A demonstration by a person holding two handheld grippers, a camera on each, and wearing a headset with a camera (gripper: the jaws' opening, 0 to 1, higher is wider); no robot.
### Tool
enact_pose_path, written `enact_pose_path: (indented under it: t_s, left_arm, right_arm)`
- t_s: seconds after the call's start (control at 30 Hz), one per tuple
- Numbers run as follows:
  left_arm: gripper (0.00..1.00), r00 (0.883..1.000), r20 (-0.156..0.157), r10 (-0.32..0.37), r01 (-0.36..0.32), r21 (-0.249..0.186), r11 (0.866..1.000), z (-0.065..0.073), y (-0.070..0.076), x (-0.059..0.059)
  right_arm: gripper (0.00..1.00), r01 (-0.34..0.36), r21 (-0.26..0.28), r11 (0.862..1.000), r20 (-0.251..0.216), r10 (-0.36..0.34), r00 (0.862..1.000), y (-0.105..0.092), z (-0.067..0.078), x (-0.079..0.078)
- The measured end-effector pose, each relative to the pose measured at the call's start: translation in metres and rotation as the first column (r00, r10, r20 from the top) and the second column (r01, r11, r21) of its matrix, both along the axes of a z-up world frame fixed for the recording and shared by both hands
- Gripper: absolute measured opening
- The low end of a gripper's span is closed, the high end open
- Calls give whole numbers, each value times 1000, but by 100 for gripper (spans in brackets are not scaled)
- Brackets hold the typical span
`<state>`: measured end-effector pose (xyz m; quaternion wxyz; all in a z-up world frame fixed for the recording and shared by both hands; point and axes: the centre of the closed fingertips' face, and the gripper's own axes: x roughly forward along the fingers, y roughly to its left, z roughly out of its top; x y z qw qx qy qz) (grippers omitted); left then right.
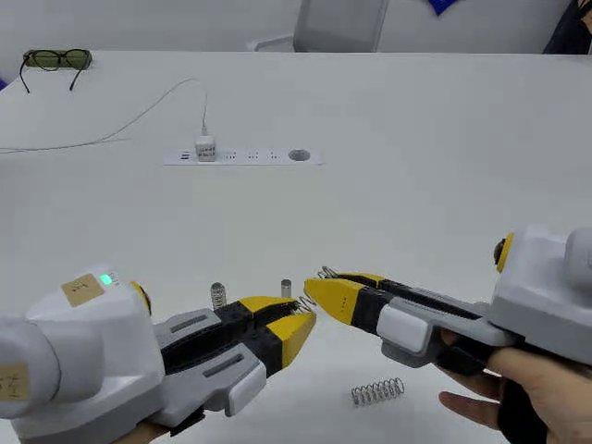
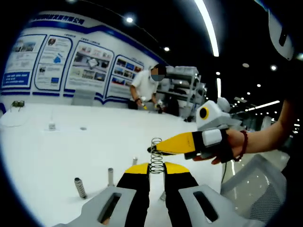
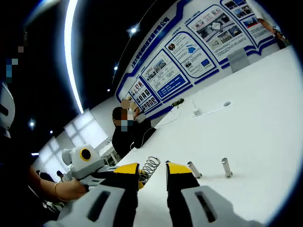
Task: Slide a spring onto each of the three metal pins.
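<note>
Left gripper (image 2: 156,166) first: clamped on a spring (image 2: 156,153), pinching the lower coils and holding it upright, clear of the table (image 1: 416,166). Meeting it nose to nose, the right gripper (image 1: 313,289), tip touching the spring's upper end. Standing apart at the jaws in the right gripper view, with the coils lying against one of them and no squeeze on it by the look of things. Reads as a mid-air hand-over or re-grip, part of getting a second spring onto a pin. Out beyond the tips, three pins in a row: sprung pin (image 1: 218,295) at the left of the head view, already wearing its coil; middle pin (image 1: 286,288) bare, just behind the held spring; far pin (image 2: 135,161) looking bare in the left gripper view, half hidden behind the right gripper's tip from the head view. Also a loose spring (image 1: 377,391) lying flat on the table, nearer the person and well apart from the pins. So probably one of three done. Next up, most likely: settle on a grip at one end only, keep the other end's bore open, bring it over the middle pin's top, line it up with the pin, then ease down. Tricky bit: thin coil, small pin top, so with any tilt likely to snag on the pin's edge or flick away.
</note>
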<state>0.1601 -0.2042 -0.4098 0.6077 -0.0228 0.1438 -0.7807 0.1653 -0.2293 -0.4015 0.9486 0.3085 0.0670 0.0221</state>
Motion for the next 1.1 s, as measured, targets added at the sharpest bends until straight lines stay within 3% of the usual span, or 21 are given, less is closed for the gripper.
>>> enact_pose_path:
  t_s: [0.37, 0.5, 0.83, 1.1]
  left_arm:
    - [10, 1000, 15, -24, 24, -11, 1000, 4, 2, -3]
    - [10, 999, 35, -22, 23, -9, 1000, 4, 2, -2]
    - [12, 990, 143, -4, -2, 45, 999, -3, 1, 1]
    - [27, 981, 192, 7, -26, 95, 995, -16, 4, 5]
  right_arm:
    - [14, -28, 80, 996, 33, 25, 999, 8, 7, 2]
    - [12, -40, 87, 995, 48, 36, 998, 11, 10, 4]
    - [11, -46, -32, 998, 29, 47, 998, 13, 9, 9]
    - [11, -23, -109, 994, 24, 26, 999, 3, 10, 12]
